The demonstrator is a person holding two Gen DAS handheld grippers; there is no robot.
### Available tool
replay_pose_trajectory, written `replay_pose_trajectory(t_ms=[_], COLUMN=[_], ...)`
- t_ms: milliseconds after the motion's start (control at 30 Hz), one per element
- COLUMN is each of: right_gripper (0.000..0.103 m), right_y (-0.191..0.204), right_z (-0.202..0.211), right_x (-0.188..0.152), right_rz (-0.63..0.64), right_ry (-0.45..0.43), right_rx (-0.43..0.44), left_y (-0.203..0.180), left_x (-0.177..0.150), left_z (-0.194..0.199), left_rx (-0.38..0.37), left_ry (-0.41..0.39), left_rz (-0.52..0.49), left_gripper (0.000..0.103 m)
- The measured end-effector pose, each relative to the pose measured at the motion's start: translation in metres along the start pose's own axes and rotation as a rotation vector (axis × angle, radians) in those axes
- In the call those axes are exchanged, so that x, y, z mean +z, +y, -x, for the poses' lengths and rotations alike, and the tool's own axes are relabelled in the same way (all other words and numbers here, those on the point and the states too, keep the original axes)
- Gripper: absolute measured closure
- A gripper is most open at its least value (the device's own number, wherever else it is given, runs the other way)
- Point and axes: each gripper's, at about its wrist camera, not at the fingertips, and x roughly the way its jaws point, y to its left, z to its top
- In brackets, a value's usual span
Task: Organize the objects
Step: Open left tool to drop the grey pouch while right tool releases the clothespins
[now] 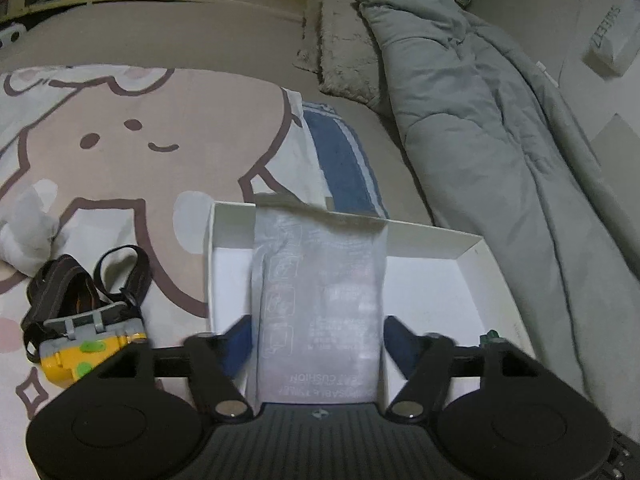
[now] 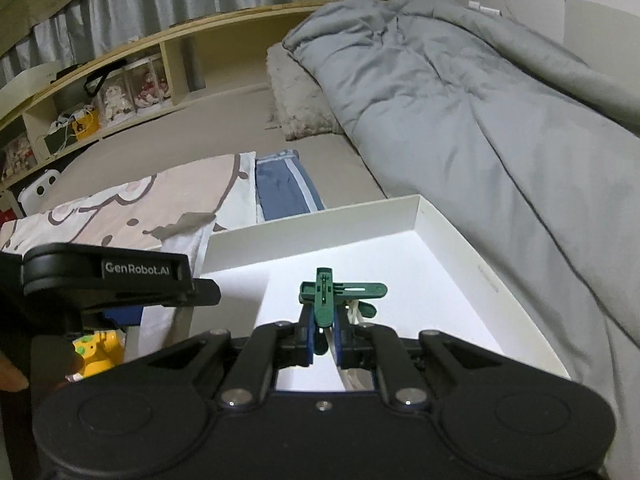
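**Placing a packet and a clip into the box on the bed**

Step in hand, as judged: setting items down inside the white box point(image 1: 432, 242), which rests on the bed point(image 1: 200, 36) just beside the grey duvet point(image 1: 480, 120).

Left tool point(image 1: 318, 340): spread, with blue pads point(image 1: 240, 344) flanking the translucent packet point(image 1: 320, 272) on either side and apparently not pressing on it. Packet lying lengthwise across the box floor, far end draped over the far wall rather than flat inside.

To finish well: lift straight back and upward, keeping both pads clear of the packet's edges so as not to drag it out. Consider nudging the overhanging end inward so that nothing sticks out over the wall.

Right tool point(image 2: 323, 336): pressed together, pinching a green clip point(image 2: 324, 292) by its rear end, held above the bare floor of the box, to the right of the packet. Lower close to the floor before parting the pads; avoid dropping from height, since a hard plastic clip is likely to bounce or skid. Choose the free area on the right, well away from the packet.

Pose: both tools tipped forward and downward into the box from its near side, side by side. Left fingers level with each other; right fingers likewise roughly level, clip jutting forward.

Not yet stowed: a yellow headlamp point(image 1: 92, 340) with black strap, lying on the bed left of the box.
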Motion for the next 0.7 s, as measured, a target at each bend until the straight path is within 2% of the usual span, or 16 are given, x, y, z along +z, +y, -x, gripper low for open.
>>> replay_pose_trajectory(t_ms=[67, 133, 167, 200, 267, 300, 467, 700], right_gripper=[0.092, 0.079, 0.066, 0.063, 0.061, 0.059, 0.058, 0.058], right_y=[-0.001, -0.003, -0.003, -0.003, -0.004, -0.008, -0.017, -0.017], right_z=[-0.003, -0.006, -0.006, -0.006, -0.004, -0.003, -0.001, 0.002], right_x=[-0.001, -0.004, -0.004, -0.004, -0.004, -0.003, -0.004, -0.006], right_rz=[0.0, -0.015, -0.022, -0.023, -0.028, -0.071, -0.137, -0.146], right_ry=[0.012, 0.028, 0.036, 0.039, 0.043, 0.058, 0.077, 0.082], right_rx=[0.005, 0.009, -0.001, -0.009, -0.018, -0.019, -0.03, -0.043], left_y=[-0.002, -0.002, -0.002, -0.003, -0.006, -0.007, -0.01, -0.012], left_x=[0.0, -0.001, -0.001, -0.001, -0.003, -0.004, -0.004, -0.005], left_z=[0.001, 0.003, 0.005, 0.007, 0.011, 0.012, 0.019, 0.031], left_rx=[0.013, 0.005, 0.006, 0.006, 0.012, 0.014, 0.01, 0.012], left_ry=[0.008, 0.016, 0.019, 0.023, 0.026, 0.026, 0.038, 0.037], left_rz=[-0.041, -0.073, -0.085, -0.1, -0.133, -0.144, -0.174, -0.198], left_gripper=[0.025, 0.025, 0.025, 0.025, 0.025, 0.025, 0.025, 0.025])
